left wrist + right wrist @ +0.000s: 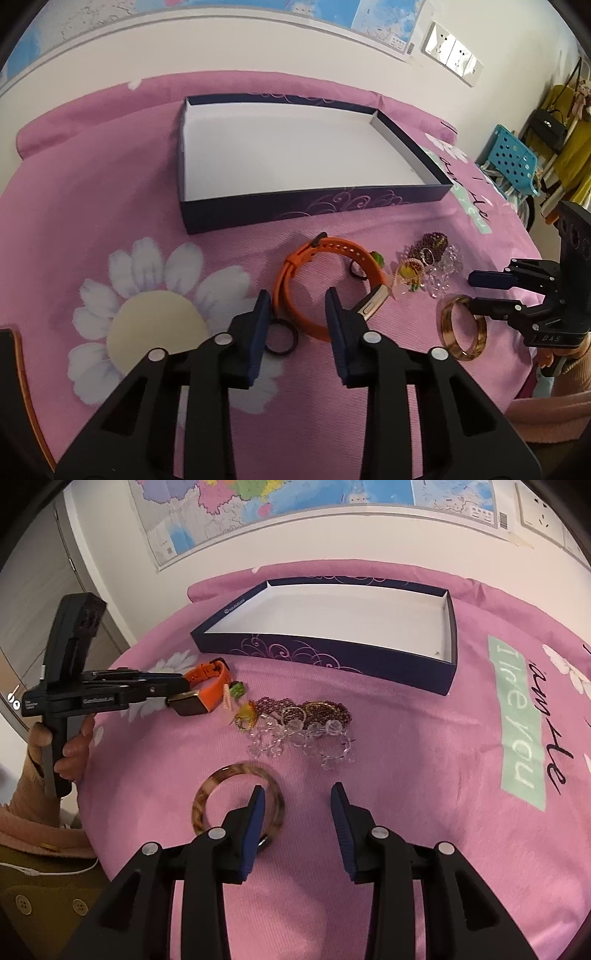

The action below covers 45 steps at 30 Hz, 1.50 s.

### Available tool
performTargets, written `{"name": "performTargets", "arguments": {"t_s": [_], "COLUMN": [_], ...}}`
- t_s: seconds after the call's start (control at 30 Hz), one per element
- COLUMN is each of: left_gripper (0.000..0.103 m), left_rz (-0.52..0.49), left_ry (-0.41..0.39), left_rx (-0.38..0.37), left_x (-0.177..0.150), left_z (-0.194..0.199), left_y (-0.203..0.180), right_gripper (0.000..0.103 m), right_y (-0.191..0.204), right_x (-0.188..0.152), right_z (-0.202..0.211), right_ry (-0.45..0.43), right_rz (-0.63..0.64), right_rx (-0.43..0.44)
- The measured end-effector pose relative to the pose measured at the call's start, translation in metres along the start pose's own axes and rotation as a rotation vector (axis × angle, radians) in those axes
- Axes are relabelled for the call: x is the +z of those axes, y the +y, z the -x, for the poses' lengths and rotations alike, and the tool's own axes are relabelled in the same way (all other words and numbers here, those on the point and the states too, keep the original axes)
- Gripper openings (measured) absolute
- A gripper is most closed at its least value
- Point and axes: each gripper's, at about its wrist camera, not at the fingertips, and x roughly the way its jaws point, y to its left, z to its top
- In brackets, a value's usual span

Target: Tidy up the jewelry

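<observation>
An orange-strapped watch [295,266] with a gold case [373,308] lies on the pink cloth. My left gripper [296,301] hovers over it, open, and part of the strap loop lies between the fingers without being pressed. To its right rests a brown mottled bangle [201,805]. My right gripper [297,790] is open above the bangle, its left finger [255,812] crossing the right rim. A pile of purple bead pieces, rings and clear bracelets [299,720] sits between the grippers and the dark blue box [332,657], whose white inside holds nothing.
A black ring [281,336] lies by my left gripper's left finger, and a second black ring with a green piece [364,267] is inside the strap loop. The cloth ends at the wall behind the box. A blue stool [513,158] stands far right.
</observation>
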Motion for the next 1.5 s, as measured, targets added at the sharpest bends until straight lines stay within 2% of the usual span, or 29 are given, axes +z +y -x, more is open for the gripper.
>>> {"name": "performTargets", "arguments": {"t_s": [0.1,0.23,0.37,0.43,0.47,0.5,0.57,0.67,0.73,0.77,0.9,1.2,1.5], "left_gripper": [0.018,0.014,0.013,0.017,0.029,0.033,0.033,0.032,0.024,0.016,0.009,0.010,0.010], "left_rz": [-0.014,-0.038,-0.059,-0.063,-0.059,-0.057,-0.059,-0.070,-0.079,-0.087,-0.101,-0.047,-0.034], "left_ry": [0.005,0.006,0.006,-0.001,-0.001,0.002,0.000,0.001,0.006,0.010,0.005,-0.029,-0.098], "left_rx": [0.017,0.038,0.059,0.076,0.084,0.085,0.083,0.080,0.070,0.063,0.079,0.041,0.016], "left_x": [0.002,0.005,0.006,0.006,0.005,0.005,0.004,0.003,0.004,0.005,0.006,0.012,0.045], "left_z": [-0.003,-0.006,-0.008,-0.007,-0.007,-0.008,-0.007,-0.007,-0.008,-0.009,-0.011,0.005,0.024], "left_y": [-0.003,-0.009,-0.014,-0.015,-0.014,-0.013,-0.013,-0.013,-0.013,-0.014,-0.018,-0.010,-0.009], "right_gripper": [0.035,0.032,0.021,0.018,0.014,0.009,0.006,0.006,0.006,0.006,0.006,0.006,0.006], "right_y": [0.004,0.010,0.017,0.017,0.017,0.017,0.017,0.017,0.018,0.019,0.018,0.009,-0.014], "right_x": [-0.002,-0.002,-0.001,-0.001,-0.001,-0.001,0.000,0.001,0.002,0.003,0.003,0.026,0.083], "right_z": [0.001,0.000,-0.003,-0.003,-0.003,-0.004,-0.005,-0.006,-0.007,-0.007,-0.006,0.015,0.017], "right_ry": [0.002,0.002,0.001,-0.001,-0.002,-0.001,-0.003,-0.005,-0.005,-0.007,-0.016,-0.103,-0.199], "right_rz": [0.012,0.032,0.079,0.078,0.078,0.076,0.071,0.070,0.068,0.066,0.050,0.019,0.021], "right_rx": [0.003,-0.010,-0.063,-0.067,-0.067,-0.063,-0.055,-0.055,-0.053,-0.050,-0.021,0.016,-0.027]}}
